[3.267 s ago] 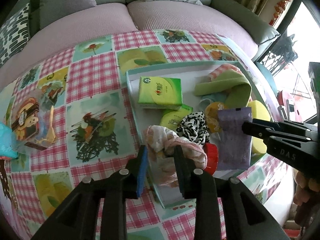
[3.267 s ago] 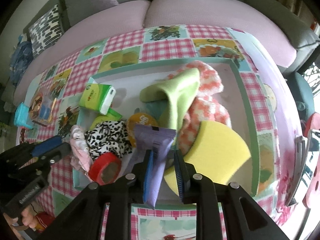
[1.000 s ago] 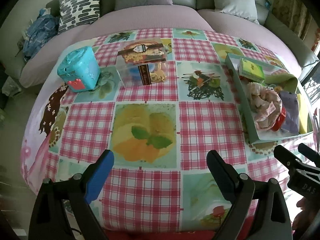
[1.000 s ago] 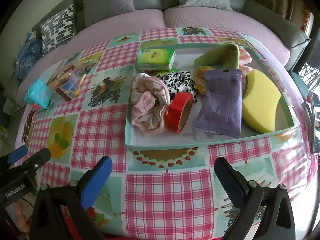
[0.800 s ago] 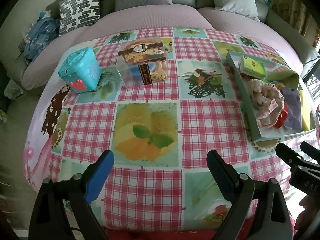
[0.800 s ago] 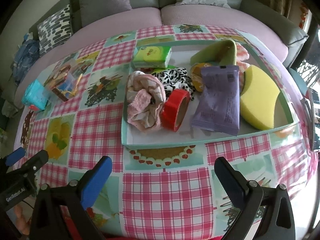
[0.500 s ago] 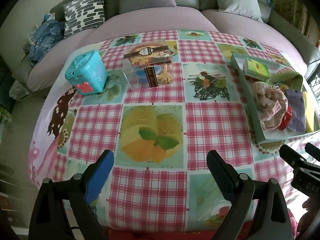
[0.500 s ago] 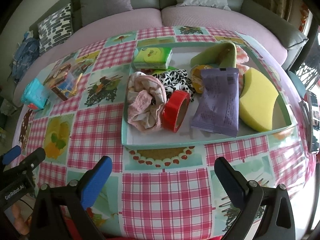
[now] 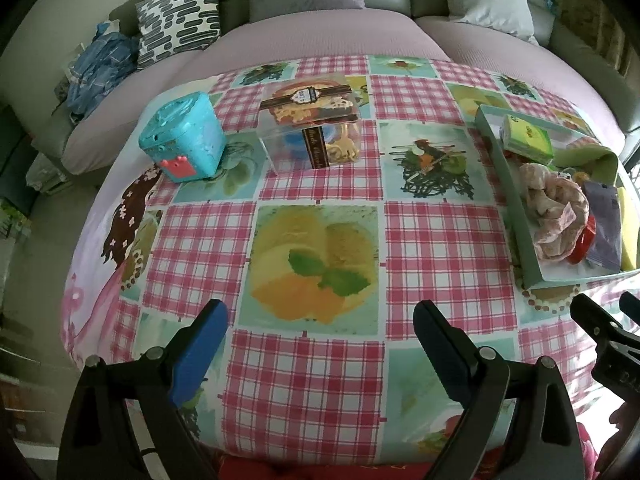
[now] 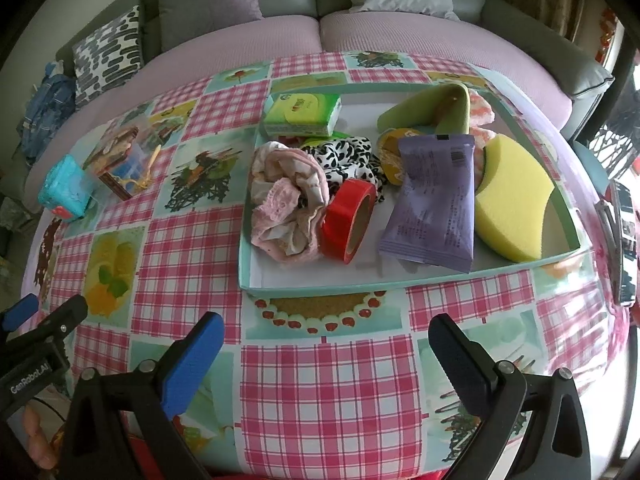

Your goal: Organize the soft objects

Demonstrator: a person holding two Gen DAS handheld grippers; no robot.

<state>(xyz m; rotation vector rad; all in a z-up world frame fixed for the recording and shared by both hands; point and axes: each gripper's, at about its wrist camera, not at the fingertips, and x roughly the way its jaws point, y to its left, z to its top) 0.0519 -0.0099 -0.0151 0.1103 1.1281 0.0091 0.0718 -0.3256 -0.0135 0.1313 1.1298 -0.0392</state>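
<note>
Left gripper and right gripper both spread wide, empty, over the surface. Soft objects piled in tray. Risk: pink cloth leaning on red tape roll; may drag it out.

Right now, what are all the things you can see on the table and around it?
tray: 1, teal rim, table's right side
tissue pack: 1, green, tray's back left corner
pink cloth: 1, bunched, tray's front left
spotted cloth: 1, black and white, behind the pink cloth
tape roll: 1, red, leaning against the pink cloth
purple packet: 1, middle of tray
yellow sponge: 1, tray's right end
green cloth: 1, folded, back of tray
blue box: 1, turquoise, table's far left
clear box: 1, brown band, right of the blue box
sofa: 1, lilac seat, behind the table
left gripper: 1, open, empty
right gripper: 1, open, empty
</note>
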